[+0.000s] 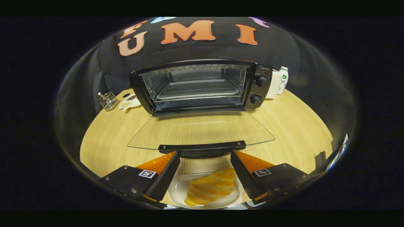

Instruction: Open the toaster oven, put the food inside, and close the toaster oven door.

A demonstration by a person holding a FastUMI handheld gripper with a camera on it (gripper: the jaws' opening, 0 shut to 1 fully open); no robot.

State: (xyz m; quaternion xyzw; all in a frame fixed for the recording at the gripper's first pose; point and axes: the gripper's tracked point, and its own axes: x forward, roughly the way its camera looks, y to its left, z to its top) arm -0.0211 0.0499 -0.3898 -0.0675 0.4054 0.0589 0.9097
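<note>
With the toaster oven (202, 86) already open, the gripper view looks straight into its cavity, which sits well beyond the fingers and dead ahead; its glass door (201, 130) is folded down flat over the surface (296, 126), and the door handle (202, 147) lies crosswise just ahead of the fingertips, touching neither as far as I can tell; a tray (197, 89) rests inside the cavity, bare.

Gripper (205, 157) spread wide, fingers holding nothing; the food (210, 186), a ridged golden pastry, croissant-like, lies on a white plate (174, 189) in the gap between the fingers but nearer the camera than the tips, so lower and behind them rather than ahead; its long axis runs diagonally, one end up toward the right finger, the other down toward the left finger; neither finger touches it.

Judgement: door step looks done, food not yet picked; the coming move turns on this, the pastry is back and below the tips, so the gripper likely has to drop and draw back, and twist somewhat to close across the short axis; then carry forward over the handle and door into the cavity.

Off left of the oven: a wire holder (108, 100) and a small dish (130, 101); off right: a white box (273, 84) and a bottle (283, 78); all well apart from the fingers.
</note>
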